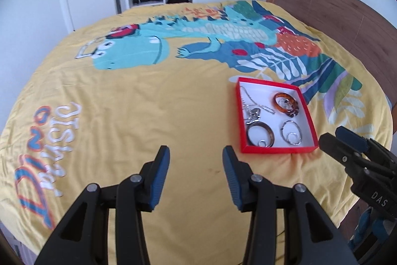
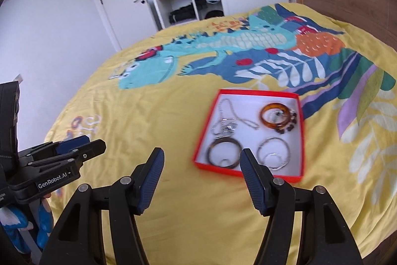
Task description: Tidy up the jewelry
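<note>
Red-walled, the jewelry box point(image 2: 250, 138) is seen on the yellow bedspread point(image 2: 153, 116) near its headboard-side edge, bangles and a blurred chain inside. Both the left gripper point(image 1: 196, 160) and right gripper point(image 2: 201, 160) are held wide apart, empty.

Red box point(image 2: 249, 169) (white inside), amber bangle point(image 2: 274, 115), yellow dinosaur-print bedspread point(image 1: 139, 116)

Each black tool point(image 1: 196, 160) has blue ribbed pads point(image 2: 253, 180), silver rivets, white lettering.
</note>
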